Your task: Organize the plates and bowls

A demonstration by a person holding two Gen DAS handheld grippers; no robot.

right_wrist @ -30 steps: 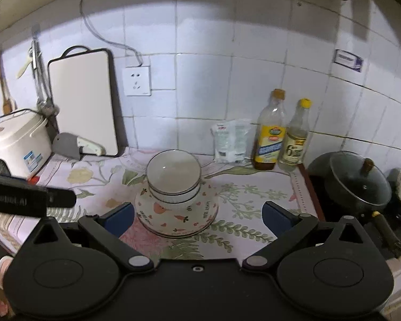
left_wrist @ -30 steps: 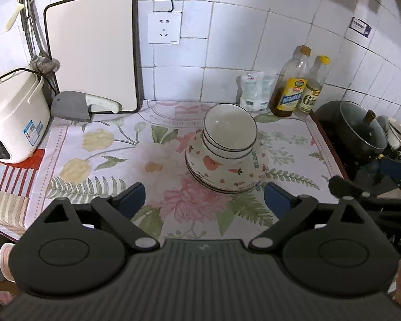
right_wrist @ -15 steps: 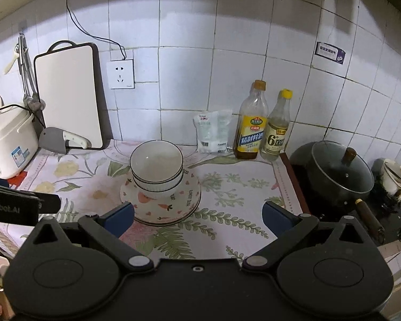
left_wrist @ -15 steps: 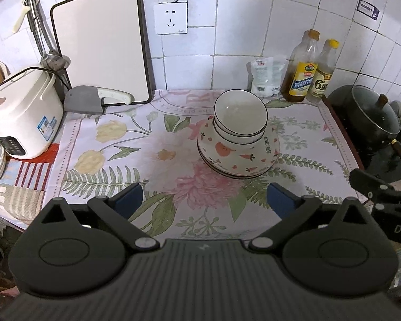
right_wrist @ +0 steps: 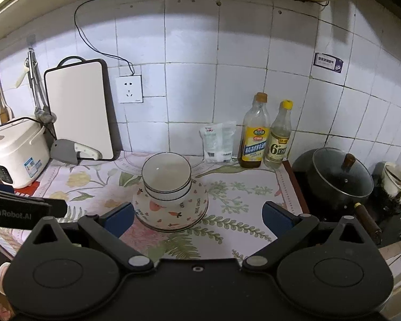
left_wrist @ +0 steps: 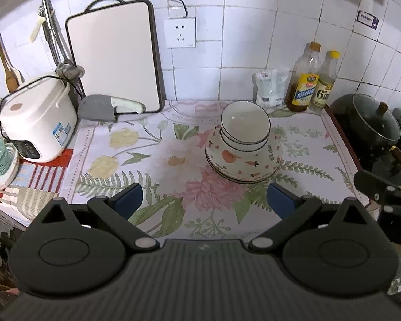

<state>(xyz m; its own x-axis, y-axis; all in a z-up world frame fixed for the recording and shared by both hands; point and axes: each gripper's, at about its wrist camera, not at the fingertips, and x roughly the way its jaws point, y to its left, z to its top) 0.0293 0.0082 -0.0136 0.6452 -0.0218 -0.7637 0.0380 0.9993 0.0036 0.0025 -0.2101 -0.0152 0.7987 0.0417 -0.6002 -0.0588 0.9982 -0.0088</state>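
Both open, empty grippers, left and right, have backed away from the stacked white ceramic bowls on patterned plates mid-worktop; fragile, slippery, best gripped at the rims.

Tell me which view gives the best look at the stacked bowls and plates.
The left wrist view: it looks down on the stack, showing the top bowl's inside and the patterned plates below, unobstructed. The right wrist view shows the stack lower and smaller, its left edge beside a gripper finger.

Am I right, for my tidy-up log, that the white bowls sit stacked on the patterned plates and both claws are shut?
No. Both views show the left claw and right claw open. The white bowls do sit on the patterned plates.
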